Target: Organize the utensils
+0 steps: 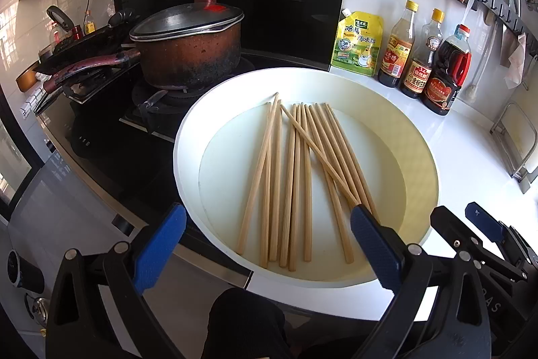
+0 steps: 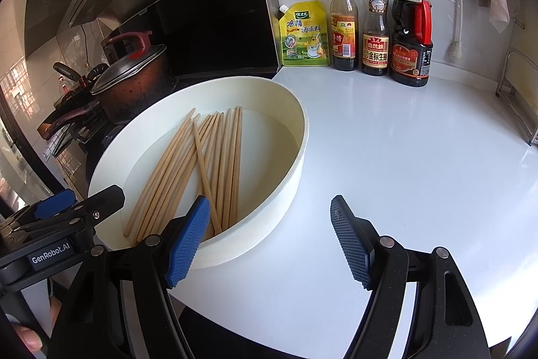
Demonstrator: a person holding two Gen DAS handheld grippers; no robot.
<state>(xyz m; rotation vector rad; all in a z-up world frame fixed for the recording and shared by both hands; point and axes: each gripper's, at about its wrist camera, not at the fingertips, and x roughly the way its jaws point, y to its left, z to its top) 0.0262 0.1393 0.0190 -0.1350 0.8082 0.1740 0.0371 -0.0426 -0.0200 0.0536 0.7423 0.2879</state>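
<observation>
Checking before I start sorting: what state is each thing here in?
left gripper: open, empty, above the basin.
right gripper: open, empty, straddling the basin's wall.
chopsticks: loose in the basin, one crossing the others.
basin: upright on the counter.
pot: lid on.
sauce bottles: upright, capped.

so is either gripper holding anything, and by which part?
Nothing held. Left gripper and right gripper are both open; the chopsticks lie loose in the white basin.
</observation>
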